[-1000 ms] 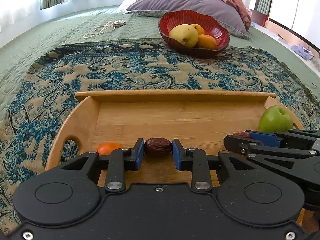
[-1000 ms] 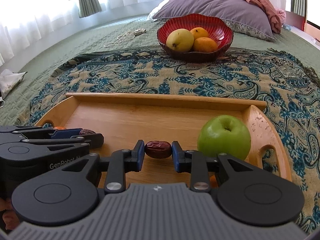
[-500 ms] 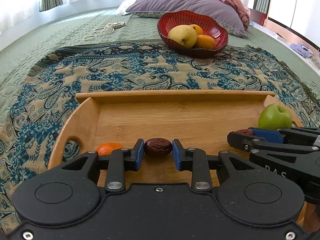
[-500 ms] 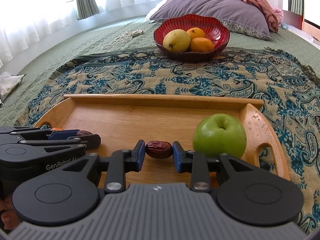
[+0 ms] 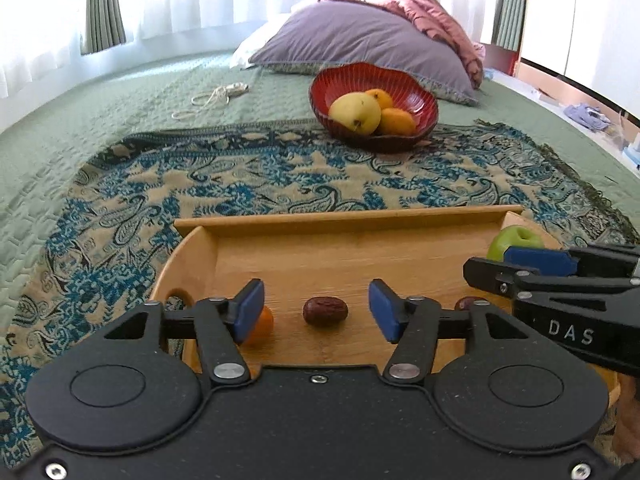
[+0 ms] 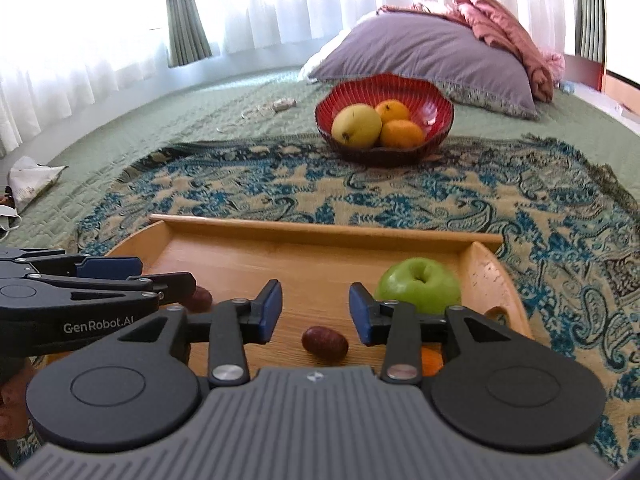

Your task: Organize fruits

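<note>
A wooden tray [image 5: 340, 216] [image 6: 320, 228] lies on a patterned throw. My left gripper [image 5: 316, 312] hangs over its near left part, jaws opening, and a dark red date [image 5: 325, 311] lies on the tray floor between the pads, untouched. A small orange [image 5: 260, 326] sits behind the left pad. My right gripper [image 6: 314, 312] is over the near right part, jaws also opening, with a second date [image 6: 324, 343] lying loose below them. A green apple [image 6: 418, 285] [image 5: 512, 242] rests at the tray's right end. Another orange [image 6: 432, 361] peeks from under the right finger.
A red bowl [image 5: 320, 92] [image 6: 444, 108] holding a yellow mango [image 5: 355, 113] and two oranges stands beyond the tray. Behind it lie a purple pillow [image 5: 360, 40] and a pink blanket. A white cord [image 5: 208, 98] lies on the green bedspread at the left.
Both grippers opened and let go of their dates, which now lie on the tray floor. Both hands lifted and drew back a little from the tray.
</note>
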`<state>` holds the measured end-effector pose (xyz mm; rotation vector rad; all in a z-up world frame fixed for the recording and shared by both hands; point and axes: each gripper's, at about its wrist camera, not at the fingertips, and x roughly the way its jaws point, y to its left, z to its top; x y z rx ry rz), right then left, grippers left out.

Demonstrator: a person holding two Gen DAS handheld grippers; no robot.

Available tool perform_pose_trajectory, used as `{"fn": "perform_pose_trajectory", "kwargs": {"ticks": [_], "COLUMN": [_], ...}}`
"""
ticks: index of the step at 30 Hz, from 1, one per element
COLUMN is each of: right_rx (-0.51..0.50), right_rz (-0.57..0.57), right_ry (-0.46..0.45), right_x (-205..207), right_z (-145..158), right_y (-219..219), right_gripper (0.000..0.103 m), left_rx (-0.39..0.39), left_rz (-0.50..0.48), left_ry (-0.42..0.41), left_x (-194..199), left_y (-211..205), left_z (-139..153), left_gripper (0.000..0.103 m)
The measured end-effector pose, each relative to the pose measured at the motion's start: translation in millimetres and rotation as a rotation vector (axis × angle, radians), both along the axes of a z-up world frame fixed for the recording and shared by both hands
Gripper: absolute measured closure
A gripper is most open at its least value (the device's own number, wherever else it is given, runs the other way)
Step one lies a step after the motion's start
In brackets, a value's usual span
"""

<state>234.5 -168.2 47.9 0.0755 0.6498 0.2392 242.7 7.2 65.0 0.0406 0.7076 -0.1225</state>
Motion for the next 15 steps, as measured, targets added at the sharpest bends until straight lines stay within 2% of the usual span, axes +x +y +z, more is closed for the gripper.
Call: {"fn": "perform_pose_trajectory", "kwargs": {"ticks": [6, 15], "right_rx": [-0.029, -0.049], "right_rz": [0.000, -0.026], "right_ry": [-0.066, -0.163], "right_x": [-21, -70], "right_z": [12, 15], "right_y": [-2, -7], "right_gripper": [0.037, 0.028], "left_rx": [-0.004, -0.016], "left_rz": [-0.008, 0.002], "left_ry": [-0.056, -0.130], "left_x": [-27, -82], "left_y": [1, 5], "left_z": [10, 12], "left_gripper": [0.031, 0.021]}}
